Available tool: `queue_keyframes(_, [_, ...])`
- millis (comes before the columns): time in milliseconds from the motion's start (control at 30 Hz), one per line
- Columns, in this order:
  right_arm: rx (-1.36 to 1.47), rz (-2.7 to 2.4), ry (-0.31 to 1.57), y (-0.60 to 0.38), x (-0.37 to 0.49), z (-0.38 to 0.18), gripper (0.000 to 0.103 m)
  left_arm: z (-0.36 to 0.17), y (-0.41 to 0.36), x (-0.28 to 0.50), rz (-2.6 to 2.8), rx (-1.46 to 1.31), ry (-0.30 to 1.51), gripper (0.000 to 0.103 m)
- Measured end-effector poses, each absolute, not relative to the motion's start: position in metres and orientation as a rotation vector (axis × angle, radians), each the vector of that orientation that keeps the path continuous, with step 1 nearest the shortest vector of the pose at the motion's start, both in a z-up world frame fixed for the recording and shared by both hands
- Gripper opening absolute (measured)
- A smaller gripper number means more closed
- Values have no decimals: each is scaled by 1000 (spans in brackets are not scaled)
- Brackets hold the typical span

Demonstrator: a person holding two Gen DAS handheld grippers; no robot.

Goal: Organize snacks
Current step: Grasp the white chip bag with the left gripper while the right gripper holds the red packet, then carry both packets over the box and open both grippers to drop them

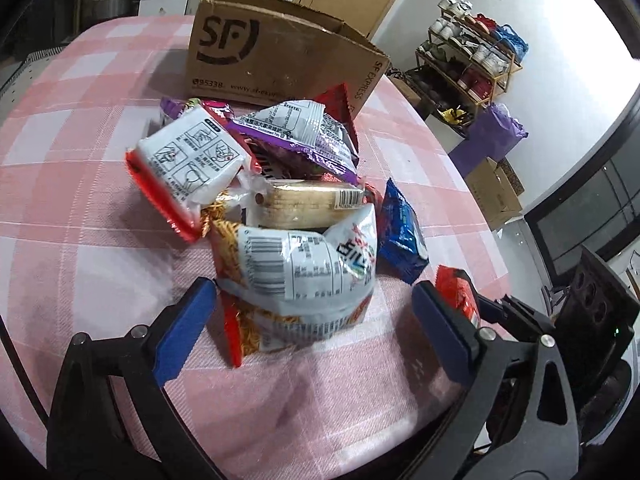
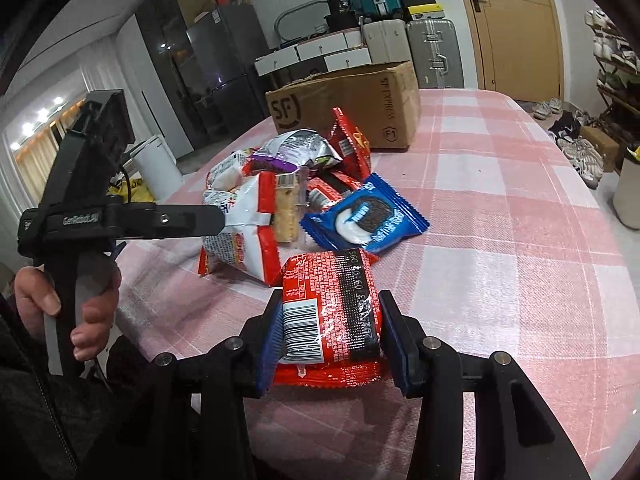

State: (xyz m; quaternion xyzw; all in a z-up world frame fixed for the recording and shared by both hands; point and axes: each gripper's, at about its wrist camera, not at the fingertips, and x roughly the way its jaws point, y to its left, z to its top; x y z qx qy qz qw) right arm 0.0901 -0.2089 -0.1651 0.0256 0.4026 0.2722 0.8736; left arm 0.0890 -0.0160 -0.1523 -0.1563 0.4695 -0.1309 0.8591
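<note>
- We judge the task barely begun: the snack pile (image 1: 280,200) lies on the surface (image 1: 80,240), the cardboard box (image 1: 280,56) at 12 o'clock.
- Our right gripper (image 2: 328,336) pinches a red packet (image 2: 332,312); our left gripper (image 1: 312,328) is spread around a white noodle bag (image 1: 304,276).

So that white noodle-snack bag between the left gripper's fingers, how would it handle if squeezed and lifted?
The white snack bag looks puffy and creased, so it would probably crumple and give under the left gripper rather than hold shape. Its glossy film may slip somewhat. It leans against the cracker pack, so lifting it could shift the pile. Contents are likely brittle; a hard squeeze might crush them.
</note>
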Motion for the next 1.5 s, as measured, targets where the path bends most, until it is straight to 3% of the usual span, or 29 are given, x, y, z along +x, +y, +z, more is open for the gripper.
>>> queue_keyframes(67, [56,567,838,-211,90,-166,46,-155,-19,94,-259,-321,984,95])
queue_keyframes(167, [59,568,839,-213,89,-167,46,-160,-25,101,-277,-312,979,83])
queue_keyframes(300, [65,564,841,-215,90,-169,46,-168,-33,105,-296,-297,989,81])
queue_keyframes(433, [66,564,841,-216,89,-169,46,-171,-37,103,-300,-261,983,65])
queue_keyframes(533, [62,562,839,-215,89,-168,46,-172,-43,103,-316,-235,976,60])
queue_keyframes(933, [38,563,790,-209,84,-144,46,-151,-40,88,-336,-244,933,60])
queue_keyframes(1500, [17,649,676,-181,124,-81,46,-59,21,100,-327,-218,777,60])
